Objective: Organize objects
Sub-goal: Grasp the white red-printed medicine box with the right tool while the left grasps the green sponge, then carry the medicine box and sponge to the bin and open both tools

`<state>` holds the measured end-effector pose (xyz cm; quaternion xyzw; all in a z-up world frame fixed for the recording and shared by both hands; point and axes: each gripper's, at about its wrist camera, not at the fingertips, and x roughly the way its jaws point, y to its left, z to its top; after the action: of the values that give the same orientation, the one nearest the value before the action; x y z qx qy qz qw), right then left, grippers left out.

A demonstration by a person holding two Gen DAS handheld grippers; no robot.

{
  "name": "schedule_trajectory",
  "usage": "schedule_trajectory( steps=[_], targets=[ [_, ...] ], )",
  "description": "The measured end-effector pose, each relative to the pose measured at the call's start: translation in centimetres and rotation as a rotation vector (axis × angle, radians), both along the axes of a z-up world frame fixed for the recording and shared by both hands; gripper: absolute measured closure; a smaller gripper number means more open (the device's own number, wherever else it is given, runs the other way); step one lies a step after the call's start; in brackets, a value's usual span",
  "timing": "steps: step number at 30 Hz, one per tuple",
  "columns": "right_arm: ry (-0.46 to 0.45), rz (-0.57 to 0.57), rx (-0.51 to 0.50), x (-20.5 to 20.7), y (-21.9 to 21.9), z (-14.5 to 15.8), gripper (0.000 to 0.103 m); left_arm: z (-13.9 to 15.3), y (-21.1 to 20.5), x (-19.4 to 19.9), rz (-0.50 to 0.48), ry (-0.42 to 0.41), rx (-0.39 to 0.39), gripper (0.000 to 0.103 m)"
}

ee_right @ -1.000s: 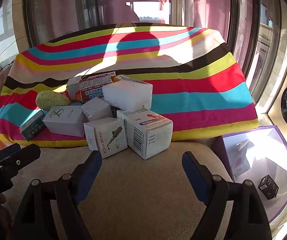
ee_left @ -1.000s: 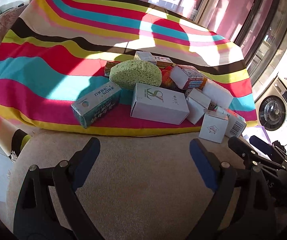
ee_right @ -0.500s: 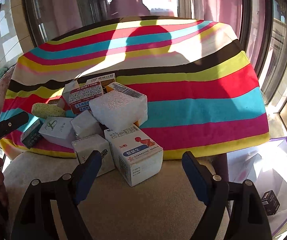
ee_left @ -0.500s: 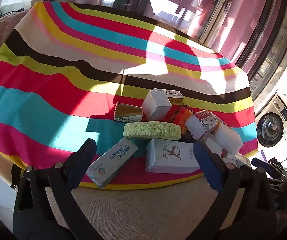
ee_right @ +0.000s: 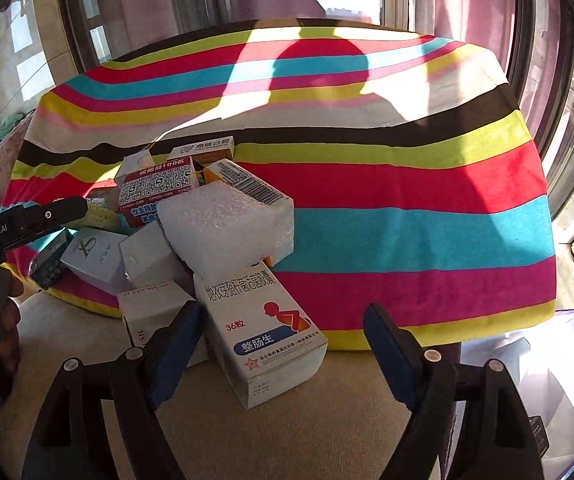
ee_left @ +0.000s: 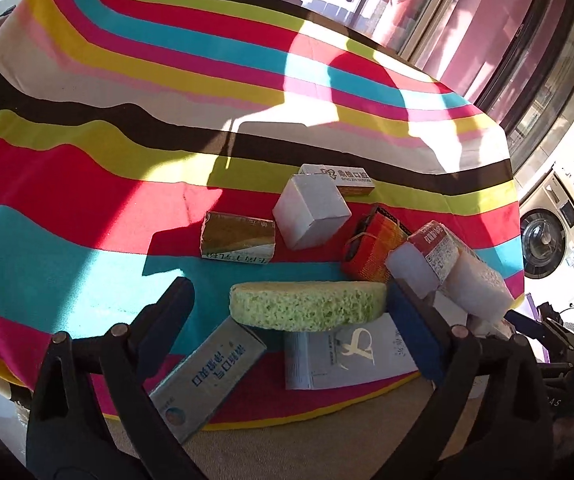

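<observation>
L gripper (ee_left: 289,318): jaws apart, have just been closing a bit. The green sponge (ee_left: 307,305) sits between the blue pads; its R end looks to meet the R pad (ee_left: 411,330), its L end is well clear of the L pad, so no clamp. The sponge rests on top of a white box w/ a ribbon logo (ee_left: 351,354). At 7 o'clock from the sponge, a teal-grey carton (ee_left: 207,376) lies tilted, partly behind the L finger. At 11 o'clock, a gold-brown pack (ee_left: 239,240). At 12, a white cube box (ee_left: 313,216), w/ a flat white carton (ee_left: 341,176) just behind it. At 2 o'clock, an orange-red pack (ee_left: 373,250), then a red-label box (ee_left: 437,252) and white foam block (ee_left: 479,284) at 3. All lie on a striped cloth (ee_left: 127,80) near its front edge; beige surface (ee_left: 287,440) below.

R gripper (ee_right: 279,340): jaws apart, have just been closing. A white medicine box w/ a red figure (ee_right: 263,332) stands between the pads; the L pad is touching or just beside its L side, I can't tell which, and the R pad is apart from it. At 12 o'clock from it, the foam block (ee_right: 215,224). At 10 o'clock, a small white box (ee_right: 147,256) and the logo box (ee_right: 95,256). A white music-print box (ee_right: 155,316) is just L of the medicine box, behind the L finger. Red QR-code box (ee_right: 155,192) at 11. The other gripper pokes in at 9 o'clock, over the sponge (ee_right: 101,216).
</observation>
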<state>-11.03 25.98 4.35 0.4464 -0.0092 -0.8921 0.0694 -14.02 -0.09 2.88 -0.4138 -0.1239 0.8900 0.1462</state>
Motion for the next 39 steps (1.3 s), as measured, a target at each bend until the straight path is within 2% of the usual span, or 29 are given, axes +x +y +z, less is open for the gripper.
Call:
schedule_trajectory(
  steps=[2,3,7,12,21,26,30,35,39],
  targets=[
    [-0.008,0.012,0.009,0.1,-0.3,-0.3,0.042,0.2,0.4,0.3,-0.023,0.007,-0.003,0.018],
    [-0.007,0.019,0.009,0.2,-0.4,-0.3,0.045,0.3,0.6,0.4,-0.029,0.011,-0.009,0.020],
    [0.011,0.028,-0.012,0.4,-0.3,-0.2,0.050,0.4,0.5,0.7,-0.026,0.015,-0.018,0.021],
    [0.044,0.048,-0.009,1.4,-0.6,0.3,0.057,0.9,-0.4,1.7,0.027,0.041,0.000,0.021],
    [0.101,0.048,-0.005,3.6,-0.4,1.1,0.058,2.8,-0.8,5.8,0.105,0.136,0.034,0.021],
    [0.144,-0.005,-0.029,5.4,0.3,1.9,0.058,3.7,0.2,8.1,0.109,0.172,0.034,0.021],
    [0.177,-0.064,-0.048,7.4,1.4,2.4,0.058,4.4,2.5,9.9,0.046,0.189,0.036,0.021],
    [0.190,-0.168,-0.078,9.7,4.3,2.9,0.058,5.1,7.1,11.3,-0.082,0.193,0.062,0.021],
    [0.177,-0.269,-0.056,11.5,7.1,2.8,0.058,4.9,11.3,11.9,-0.199,0.159,0.105,0.021]
  ],
)
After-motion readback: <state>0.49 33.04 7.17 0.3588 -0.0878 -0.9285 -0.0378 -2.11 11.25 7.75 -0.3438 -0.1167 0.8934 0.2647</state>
